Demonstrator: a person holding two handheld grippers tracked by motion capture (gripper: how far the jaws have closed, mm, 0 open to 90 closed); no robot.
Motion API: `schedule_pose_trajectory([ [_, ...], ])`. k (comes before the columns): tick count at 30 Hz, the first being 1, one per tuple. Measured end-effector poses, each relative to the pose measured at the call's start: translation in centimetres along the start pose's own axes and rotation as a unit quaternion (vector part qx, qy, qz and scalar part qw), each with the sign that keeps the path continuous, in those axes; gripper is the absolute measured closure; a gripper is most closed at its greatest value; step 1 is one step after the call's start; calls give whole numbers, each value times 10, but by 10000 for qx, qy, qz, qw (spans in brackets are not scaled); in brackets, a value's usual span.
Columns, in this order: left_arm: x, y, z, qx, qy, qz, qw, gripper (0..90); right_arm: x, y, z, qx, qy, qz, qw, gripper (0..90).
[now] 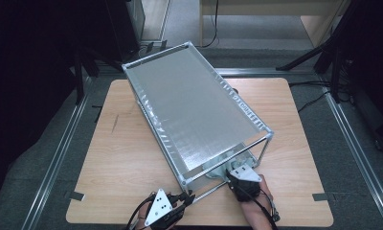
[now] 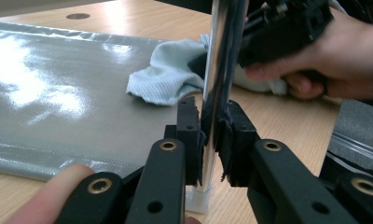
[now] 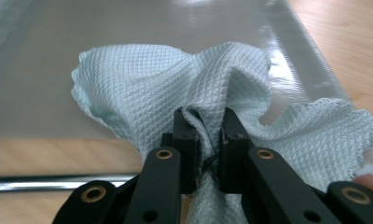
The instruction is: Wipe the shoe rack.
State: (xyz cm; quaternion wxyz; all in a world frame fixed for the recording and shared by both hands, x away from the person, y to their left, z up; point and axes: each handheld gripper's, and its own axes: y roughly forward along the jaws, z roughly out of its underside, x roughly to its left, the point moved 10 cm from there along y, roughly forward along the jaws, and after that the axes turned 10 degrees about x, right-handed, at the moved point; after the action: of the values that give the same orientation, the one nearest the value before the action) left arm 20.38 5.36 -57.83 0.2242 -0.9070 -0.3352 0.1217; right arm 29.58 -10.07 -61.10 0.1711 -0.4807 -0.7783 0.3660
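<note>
From above, we have the left gripper at the near corner post of the rack and the right gripper just beside it, under the rack's top shelf. Left gripper view: our fingers are clamped on the post, and a hard wipe could tip the rack. Right gripper view: our fingers pinch a bunched fold of the cloth on the rack's lower shelf; so small a bite could slip, we reckon.

Cloth lies on rack's lower shelf, behind its corner post
</note>
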Motion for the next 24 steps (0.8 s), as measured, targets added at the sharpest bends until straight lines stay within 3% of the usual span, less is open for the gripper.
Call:
schedule_pose_trajectory([
  [3, 0, -6, -5, -84, -58, 170, 9998, 733, 8, 1, 1, -5, -162, 78, 9998, 807],
  [4, 1, -9, -8, -113, -24, 178, 9998, 723, 9, 1, 1, -11, -289, 200, 9994, 808],
  [9, 2, -17, -14, -195, 91, 72, 9997, 758, 9, 2, 1, -8, -263, 178, 9995, 808],
  [12, 2, -24, -18, -310, 33, 137, 9994, 742, 9, 2, 1, 1, -258, 176, 9995, 804],
  [15, 3, -26, -18, -226, 3, 341, 9992, 761, 9, 2, 1, 7, -247, 207, 9995, 800],
  [19, 2, -25, -19, -206, 73, 218, 9995, 814, 10, 2, 1, 0, -193, 233, 9995, 798],
  [21, 2, -25, -18, -212, 67, 213, 9995, 815, 17, 1, 0, -3, -92, -32, 10000, 798],
  [24, 1, -24, -19, -217, 25, 249, 9995, 815, 34, -1, 0, 25, -143, -333, 9993, 798],
])
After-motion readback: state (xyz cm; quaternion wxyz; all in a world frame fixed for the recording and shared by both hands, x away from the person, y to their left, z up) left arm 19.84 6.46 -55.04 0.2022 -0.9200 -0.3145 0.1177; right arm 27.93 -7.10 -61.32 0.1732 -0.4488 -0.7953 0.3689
